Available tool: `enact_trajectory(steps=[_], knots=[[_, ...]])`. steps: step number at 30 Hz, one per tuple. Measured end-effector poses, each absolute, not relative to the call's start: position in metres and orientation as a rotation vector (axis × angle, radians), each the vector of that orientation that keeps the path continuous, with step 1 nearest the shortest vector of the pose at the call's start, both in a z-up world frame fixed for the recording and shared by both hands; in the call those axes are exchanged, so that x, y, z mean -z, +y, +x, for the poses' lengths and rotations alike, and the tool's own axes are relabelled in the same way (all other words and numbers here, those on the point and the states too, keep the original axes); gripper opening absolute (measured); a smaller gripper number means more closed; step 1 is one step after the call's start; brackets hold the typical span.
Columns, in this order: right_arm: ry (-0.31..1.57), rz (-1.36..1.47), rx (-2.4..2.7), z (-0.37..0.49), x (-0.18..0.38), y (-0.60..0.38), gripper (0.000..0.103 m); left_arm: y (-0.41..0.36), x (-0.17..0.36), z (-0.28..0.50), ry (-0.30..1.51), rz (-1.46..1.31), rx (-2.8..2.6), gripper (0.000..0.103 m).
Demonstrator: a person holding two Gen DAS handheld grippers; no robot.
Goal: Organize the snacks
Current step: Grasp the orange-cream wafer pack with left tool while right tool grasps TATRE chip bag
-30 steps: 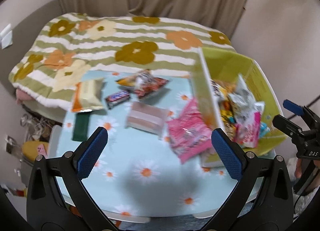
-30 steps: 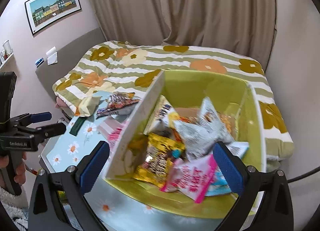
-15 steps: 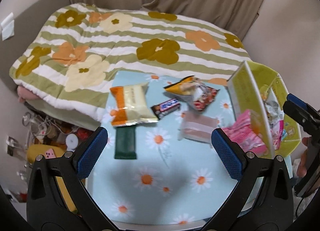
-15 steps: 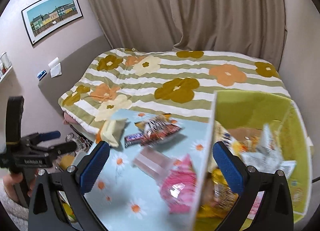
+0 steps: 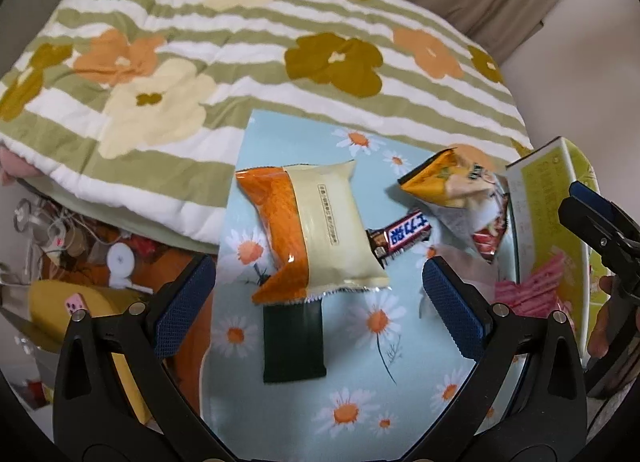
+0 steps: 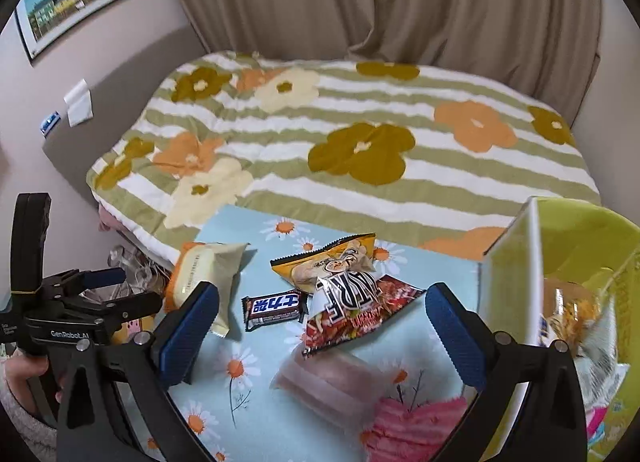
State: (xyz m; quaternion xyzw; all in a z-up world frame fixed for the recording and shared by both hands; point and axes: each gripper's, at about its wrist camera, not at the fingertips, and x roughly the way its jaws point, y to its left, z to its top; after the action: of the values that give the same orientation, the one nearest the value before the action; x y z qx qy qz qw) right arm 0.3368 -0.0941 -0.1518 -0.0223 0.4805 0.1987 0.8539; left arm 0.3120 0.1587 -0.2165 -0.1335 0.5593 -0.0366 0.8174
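Snacks lie on a daisy-print table. An orange and cream packet lies over a dark green bar; a chocolate bar and an orange and red chip bag lie to its right. My left gripper is open, above the green bar and packet. My right gripper is open over the chocolate bar, chip bag, a pale pink pack and a pink bag. A yellow-green box holding snacks stands at the right.
A bed with a flowered striped quilt borders the table's far side. Clutter and a yellow object sit on the floor left of the table. Curtains hang behind the bed. The left gripper also shows at the left of the right wrist view.
Both grippers have swung left, away from the yellow-green box, and come lower over the loose snacks on the table. Both stay open and empty.
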Motion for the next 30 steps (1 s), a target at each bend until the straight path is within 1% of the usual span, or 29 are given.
enact_trajectory(steps=[5,11,14,19,21,23,24,30], knots=[[1.069,-0.098,-0.45,0.362,0.176,-0.086,0.103,0.155,0.244,0.332,1.239,-0.289,0.064,0.103],[1.132,-0.141,-0.482,0.382,0.203,-0.078,0.103,0.149,0.264,0.348,1.278,-0.282,0.04,0.102],[1.152,-0.169,-0.493,0.388,0.212,-0.075,0.103,0.147,0.273,0.355,1.297,-0.281,0.026,0.101],[1.182,-0.195,-0.509,0.396,0.225,-0.073,0.103,0.146,0.286,0.362,1.323,-0.282,0.003,0.09],[1.188,-0.208,-0.509,0.398,0.228,-0.073,0.103,0.146,0.291,0.364,1.337,-0.287,-0.003,0.08],[1.195,-0.215,-0.508,0.4,0.23,-0.074,0.103,0.145,0.295,0.364,1.345,-0.299,0.002,0.077],[1.199,-0.214,-0.509,0.401,0.232,-0.075,0.103,0.145,0.294,0.364,1.34,-0.291,-0.001,0.073],[1.224,-0.194,-0.519,0.405,0.239,-0.08,0.103,0.142,0.292,0.362,1.324,-0.271,-0.004,0.066]])
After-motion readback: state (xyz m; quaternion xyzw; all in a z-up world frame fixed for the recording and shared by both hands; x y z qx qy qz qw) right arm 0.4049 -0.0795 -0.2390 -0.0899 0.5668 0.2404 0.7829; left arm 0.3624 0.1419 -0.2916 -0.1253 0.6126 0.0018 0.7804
